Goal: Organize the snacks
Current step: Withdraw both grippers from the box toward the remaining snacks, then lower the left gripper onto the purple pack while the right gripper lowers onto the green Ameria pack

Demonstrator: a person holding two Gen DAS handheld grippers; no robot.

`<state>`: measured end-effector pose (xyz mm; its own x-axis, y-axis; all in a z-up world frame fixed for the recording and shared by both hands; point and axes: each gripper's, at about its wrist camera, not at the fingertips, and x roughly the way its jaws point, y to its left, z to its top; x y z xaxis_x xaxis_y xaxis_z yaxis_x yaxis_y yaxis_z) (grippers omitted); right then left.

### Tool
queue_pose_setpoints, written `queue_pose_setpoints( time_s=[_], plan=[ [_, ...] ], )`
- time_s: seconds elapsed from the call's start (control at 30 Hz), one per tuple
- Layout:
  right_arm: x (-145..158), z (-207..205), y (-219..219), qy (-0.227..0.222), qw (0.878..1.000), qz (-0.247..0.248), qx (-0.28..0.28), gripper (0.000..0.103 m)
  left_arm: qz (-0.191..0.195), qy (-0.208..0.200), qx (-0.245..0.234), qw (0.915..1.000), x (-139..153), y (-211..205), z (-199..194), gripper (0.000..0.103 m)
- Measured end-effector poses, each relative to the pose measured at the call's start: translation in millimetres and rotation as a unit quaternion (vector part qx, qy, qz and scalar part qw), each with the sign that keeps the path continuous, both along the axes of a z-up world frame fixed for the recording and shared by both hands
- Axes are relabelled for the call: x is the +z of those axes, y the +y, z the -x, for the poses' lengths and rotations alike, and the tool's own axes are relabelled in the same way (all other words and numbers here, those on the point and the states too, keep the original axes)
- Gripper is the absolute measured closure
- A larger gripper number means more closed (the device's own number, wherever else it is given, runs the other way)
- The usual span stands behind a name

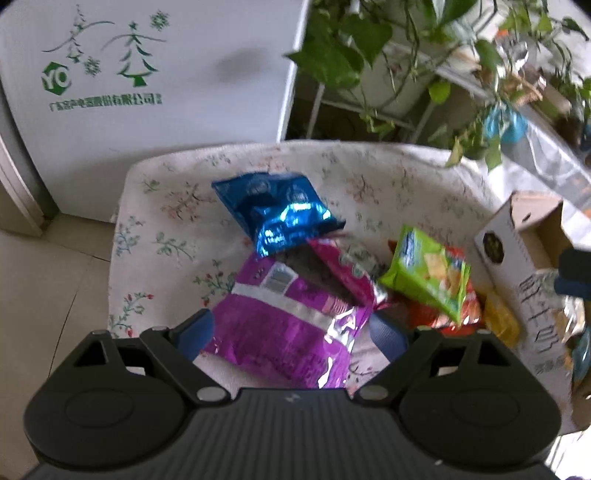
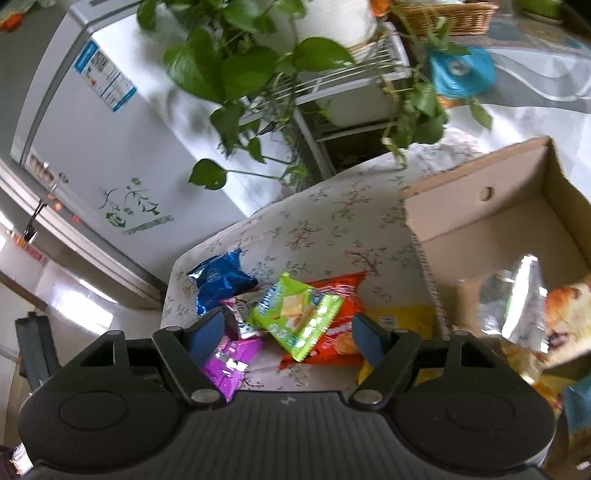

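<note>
Only the right wrist view shows the cardboard box (image 2: 517, 229) interior; both grippers' fingers (image 1: 195, 332) released.

Around the cardboard box (image 2: 491, 221) the count runs like this. Outside it, on the flowered cloth (image 2: 332, 221) to its left, lie six loose snack packets: one blue (image 1: 277, 214), one large purple (image 1: 284, 328), one smaller pink (image 1: 343, 269), one green (image 1: 428, 273), one orange-red (image 2: 340, 314) under the green one, and one yellow (image 2: 402, 317) right against the box's near corner. Inside the box at least two more packets show, one silver (image 2: 517, 299) and one printed with a croissant (image 2: 569, 306); others there are too blurred to count. Beyond the box stand one trailing green plant (image 2: 236, 62), one white freezer (image 1: 147, 74) and one wicker basket (image 2: 447, 14).
</note>
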<state>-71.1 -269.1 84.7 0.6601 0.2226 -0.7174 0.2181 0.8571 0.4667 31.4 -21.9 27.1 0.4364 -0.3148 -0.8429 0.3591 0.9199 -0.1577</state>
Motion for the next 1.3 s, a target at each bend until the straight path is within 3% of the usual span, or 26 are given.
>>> queue_pose_setpoints(
  time_s=[0.27, 0.47, 0.7, 0.87, 1.1, 1.2, 1.3],
  plan=[
    [-18.7, -37.1, 15.3, 0.018, 1.000, 0.001, 0.012, 0.022, 0.032, 0.027, 0.083, 0.9957, -10.7, 4.6, -15.6, 0.012],
    [-31.4, -57.9, 22.0, 0.030, 1.000, -0.004, -0.001, 0.028, 0.011, 0.017, 0.119, 0.9927, -20.4, -5.2, -21.1, 0.010],
    [-41.0, -77.2, 21.4, 0.039, 0.999, 0.034, -0.009, 0.030, -0.018, 0.010, 0.114, 0.9933, -33.6, -15.7, -23.4, 0.008],
    [-52.1, -82.6, 19.2, 0.083, 0.996, 0.003, 0.015, 0.030, -0.043, 0.005, 0.081, 0.9957, -35.3, -14.5, -17.2, 0.006],
    [-49.8, -77.0, 21.9, 0.113, 0.992, -0.021, 0.041, 0.030, -0.061, 0.039, 0.074, 0.9946, -32.1, 5.6, -13.3, 0.006],
    [-49.7, -77.0, 27.5, 0.125, 0.991, 0.002, 0.054, 0.030, -0.043, 0.051, 0.083, 0.9943, -26.1, 18.6, -13.0, 0.006],
    [-43.0, -77.4, 27.9, 0.108, 0.992, 0.036, 0.049, 0.028, -0.014, 0.058, 0.107, 0.9925, -15.5, 31.8, -11.5, 0.006]
  ],
)
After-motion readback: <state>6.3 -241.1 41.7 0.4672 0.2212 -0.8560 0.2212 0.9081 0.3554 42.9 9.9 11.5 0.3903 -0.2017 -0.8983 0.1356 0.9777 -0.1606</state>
